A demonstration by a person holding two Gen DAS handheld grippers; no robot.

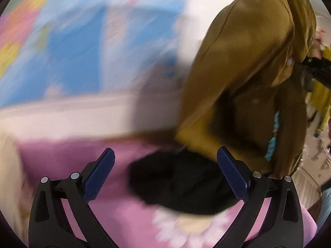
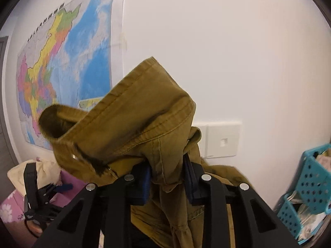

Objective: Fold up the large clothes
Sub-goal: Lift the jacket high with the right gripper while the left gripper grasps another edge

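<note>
Two teal perforated baskets (image 2: 310, 188), stacked or side by side, I can't tell which, low and right of the wall switch plate (image 2: 223, 140). Upper one holds pale cloth, lower one crumpled white stuff; contents too cramped at the frame edge to name.

Count from my two feeds: one mustard jacket (image 2: 132, 124), one black garment (image 1: 182, 184), one wall map (image 2: 68, 66), one switch plate, two baskets, two grippers.

My right gripper (image 2: 167, 181): jaws nearly together, pads clamped on a bunched fold of the jacket. The fabric fills the gap between the blue pads (image 2: 145, 188). The jacket hangs lifted off the bed, its collar end flopped over the jaws, left of the switch plate and overlapping the map's lower right corner. On the left feed the same jacket (image 1: 248, 72) hangs as a tall drape on the right, with its lower edge just above the black garment.

My left gripper (image 1: 165, 171): jaws spread wide, nothing between the pads. It shows on the right feed too (image 2: 41, 196), far left and below the map, over the pink floral bedspread (image 1: 68, 165).

The black garment lies crumpled on the bedspread, seen between the open left fingers (image 1: 99, 175). Left feed is heavily motion-blurred, so the map (image 1: 72, 41) there reads only as colour patches.
</note>
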